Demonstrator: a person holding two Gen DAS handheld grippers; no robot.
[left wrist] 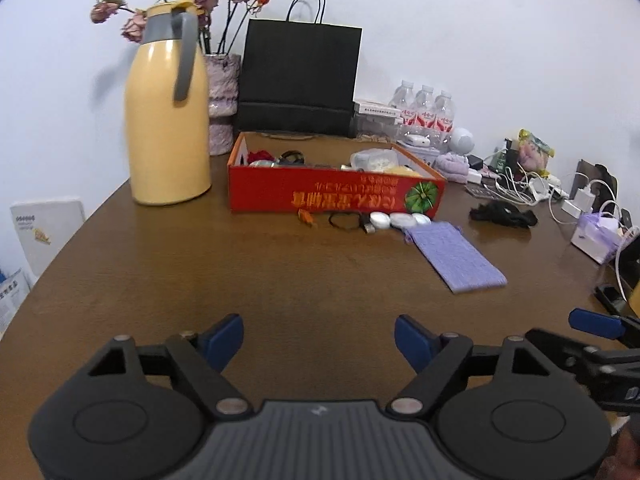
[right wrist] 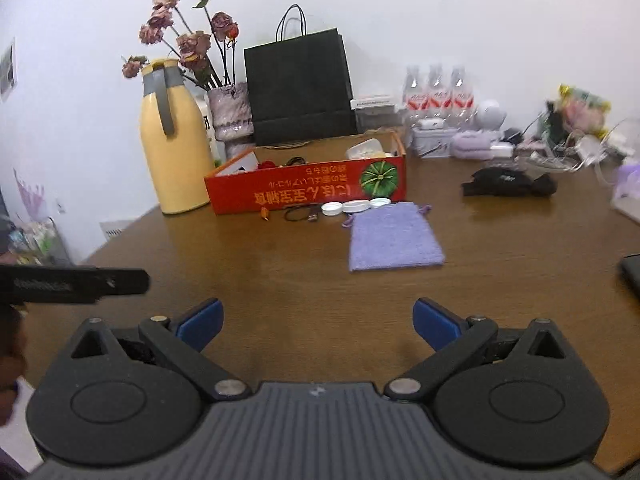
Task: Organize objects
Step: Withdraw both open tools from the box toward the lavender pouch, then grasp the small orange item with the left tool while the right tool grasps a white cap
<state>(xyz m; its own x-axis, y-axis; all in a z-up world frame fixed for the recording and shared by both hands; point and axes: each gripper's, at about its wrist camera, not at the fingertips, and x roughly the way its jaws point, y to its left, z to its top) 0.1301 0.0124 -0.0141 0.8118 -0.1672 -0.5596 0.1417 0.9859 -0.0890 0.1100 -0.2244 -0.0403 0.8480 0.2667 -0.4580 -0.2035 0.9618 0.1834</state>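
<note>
both tools are standing released, left tool (left wrist: 319, 338) and right tool (right wrist: 318, 320) hovering over bare desk (left wrist: 280, 272) with nothing between the pads. red box (left wrist: 336, 192) is sitting mid-desk beside a yellow flask (left wrist: 166, 120). purple pouch (right wrist: 394, 242) is lying flat before it; three white caps (right wrist: 356, 207) and a black hair tie (right wrist: 298, 213) are lining the box front.

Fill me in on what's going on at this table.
A person holds a pair of tongs in each hand, tidying small items. Both the left tongs and right tongs hang open and empty over the brown table, touching nothing. Ahead, a red box already holds some bits. White caps, a black hair tie and a purple pouch lie loose in front of it.
</note>
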